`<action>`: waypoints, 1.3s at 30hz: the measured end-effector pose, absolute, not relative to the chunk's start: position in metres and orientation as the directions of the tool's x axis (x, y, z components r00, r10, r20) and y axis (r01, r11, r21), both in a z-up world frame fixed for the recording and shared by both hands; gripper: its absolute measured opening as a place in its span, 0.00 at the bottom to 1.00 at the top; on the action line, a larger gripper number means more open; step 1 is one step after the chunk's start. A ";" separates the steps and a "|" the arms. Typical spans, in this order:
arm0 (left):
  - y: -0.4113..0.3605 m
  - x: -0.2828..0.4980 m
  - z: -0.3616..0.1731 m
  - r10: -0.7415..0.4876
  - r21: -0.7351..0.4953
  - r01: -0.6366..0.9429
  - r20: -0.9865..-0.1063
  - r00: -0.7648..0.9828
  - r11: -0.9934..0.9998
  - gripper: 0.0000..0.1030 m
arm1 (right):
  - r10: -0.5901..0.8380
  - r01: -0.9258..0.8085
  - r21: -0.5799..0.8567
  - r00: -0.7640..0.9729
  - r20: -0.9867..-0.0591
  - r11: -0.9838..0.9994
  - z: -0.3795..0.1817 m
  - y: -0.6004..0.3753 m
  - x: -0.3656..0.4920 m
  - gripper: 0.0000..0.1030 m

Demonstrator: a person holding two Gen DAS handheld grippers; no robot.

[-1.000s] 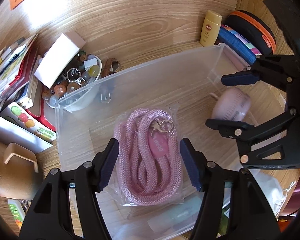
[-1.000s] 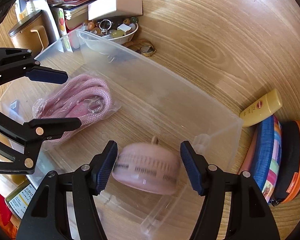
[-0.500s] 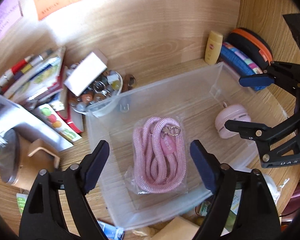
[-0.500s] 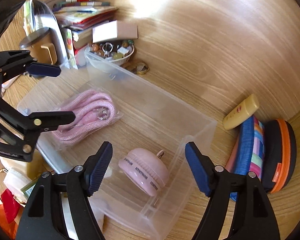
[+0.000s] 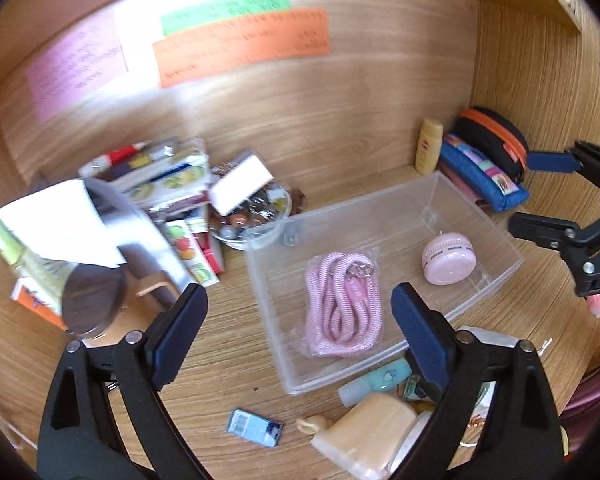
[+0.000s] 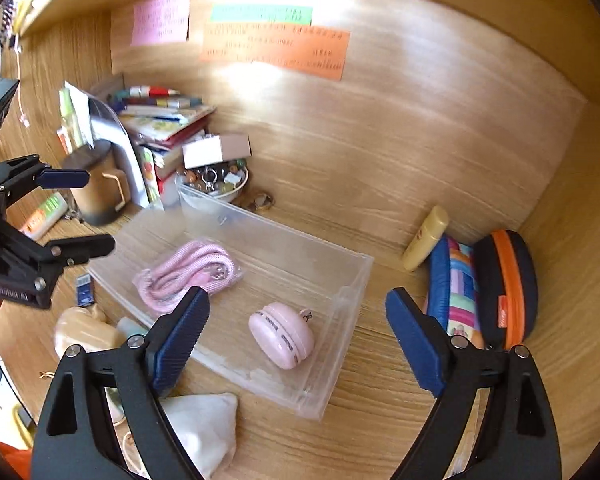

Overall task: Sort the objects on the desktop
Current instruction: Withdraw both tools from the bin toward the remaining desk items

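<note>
Wooden bench (image 5: pixel 228 364) holds a clear box (image 5: pixel 496 276) with a pink rope (image 5: pixel 342 304) and a pink round case (image 5: pixel 448 258) inside. Both the left gripper (image 5: pixel 300 320) and right gripper (image 6: pixel 298 320) have just been opening, fingers wide apart, holding nothing. Lots of small things outside the box look left to sort.

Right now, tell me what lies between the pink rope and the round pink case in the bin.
Nothing: in the right wrist view only bare bin floor separates the pink rope from the round pink case.
</note>
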State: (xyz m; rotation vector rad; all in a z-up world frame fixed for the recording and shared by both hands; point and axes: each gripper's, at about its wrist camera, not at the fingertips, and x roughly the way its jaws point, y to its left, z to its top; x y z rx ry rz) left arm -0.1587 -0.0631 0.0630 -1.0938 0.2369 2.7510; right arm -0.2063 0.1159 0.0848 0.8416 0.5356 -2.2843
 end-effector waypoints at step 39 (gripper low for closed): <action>-0.129 -0.087 -0.028 0.013 0.070 -0.110 -0.786 -0.618 -0.991 0.95 | -0.461 0.658 0.011 -0.516 -0.722 -0.753 0.006 0.162 -0.113 0.90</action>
